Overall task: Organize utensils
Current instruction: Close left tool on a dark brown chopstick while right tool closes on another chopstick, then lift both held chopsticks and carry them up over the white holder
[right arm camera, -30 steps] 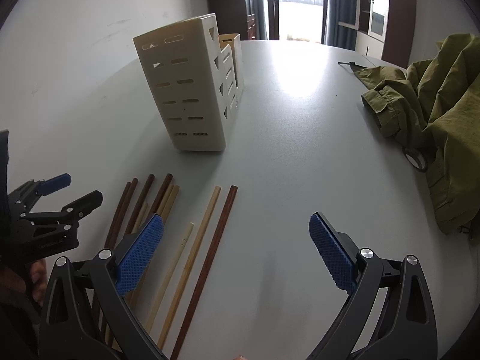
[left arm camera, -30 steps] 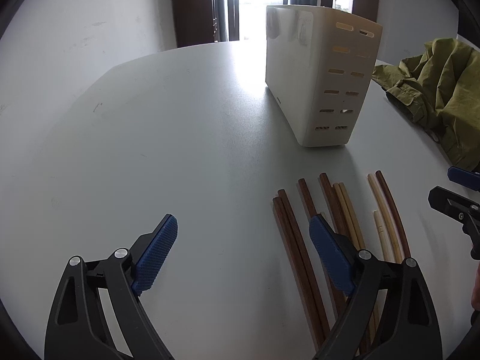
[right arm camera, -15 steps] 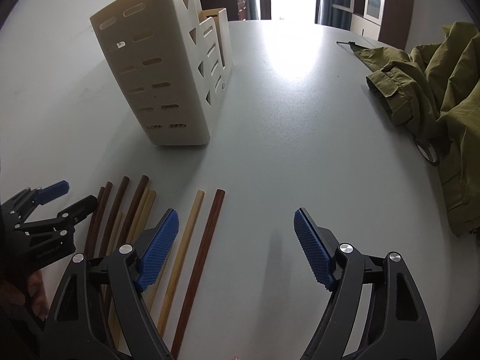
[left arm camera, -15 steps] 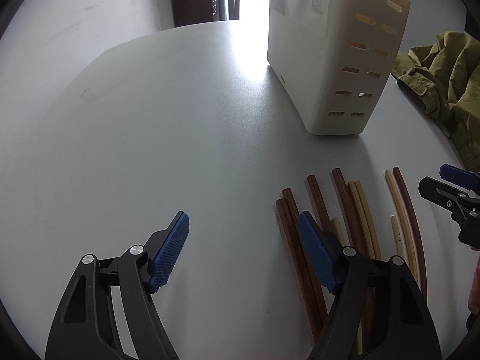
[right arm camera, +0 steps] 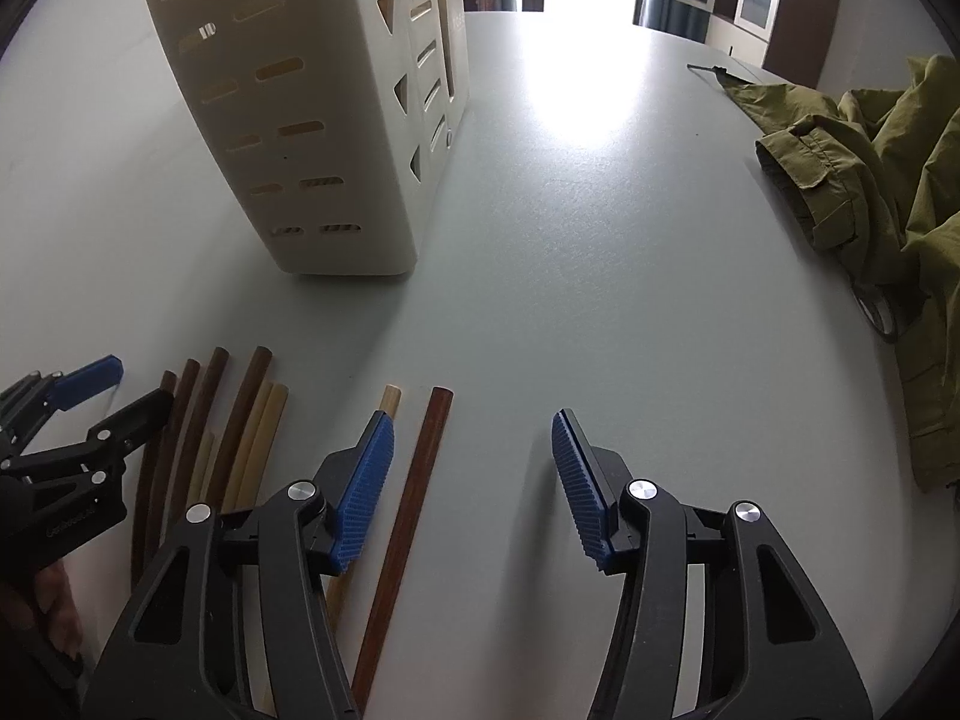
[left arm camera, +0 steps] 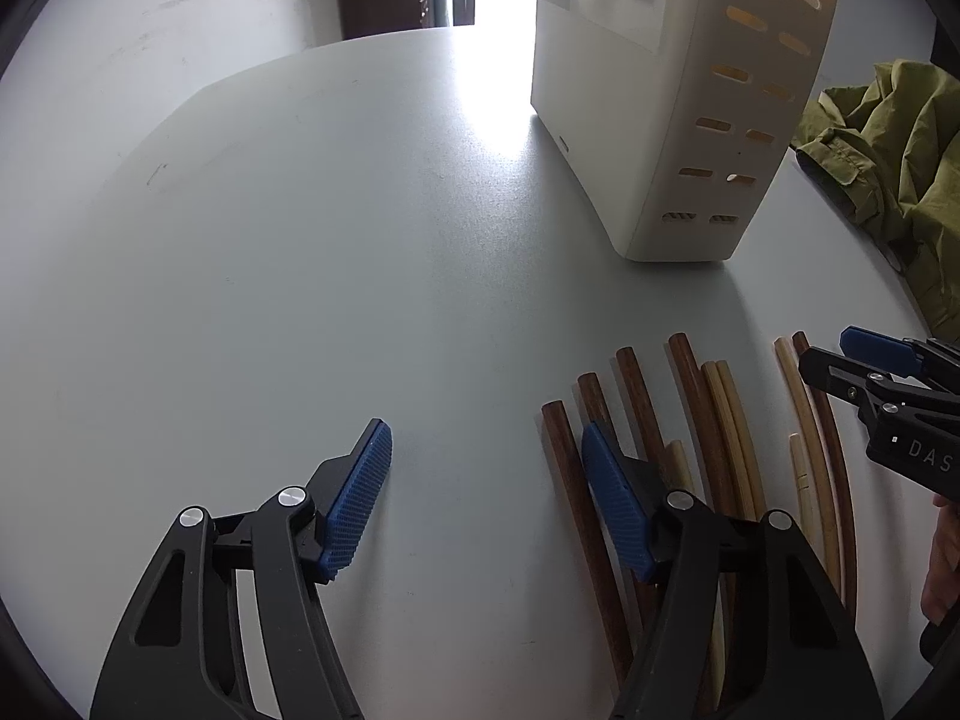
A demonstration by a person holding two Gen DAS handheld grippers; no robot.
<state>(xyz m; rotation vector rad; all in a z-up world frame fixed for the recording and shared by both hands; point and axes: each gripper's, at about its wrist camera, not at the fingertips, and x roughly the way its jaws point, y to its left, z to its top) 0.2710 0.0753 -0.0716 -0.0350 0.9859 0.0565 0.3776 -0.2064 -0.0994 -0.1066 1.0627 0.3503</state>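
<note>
The right gripper (right arm camera: 474, 480), jaws closing on nothing, straddles a dark chopstick (right arm camera: 408, 516) lying lengthwise along it, seemingly untouched; the left gripper (left arm camera: 486, 498) closes empty beside its row

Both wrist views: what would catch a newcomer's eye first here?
A row of dark and pale wooden chopsticks lies flat on the grey table, close in front of both grippers. Just behind them stands a tall cream utensil holder with slotted walls. A crumpled olive-green jacket is heaped at the table's right edge.
</note>
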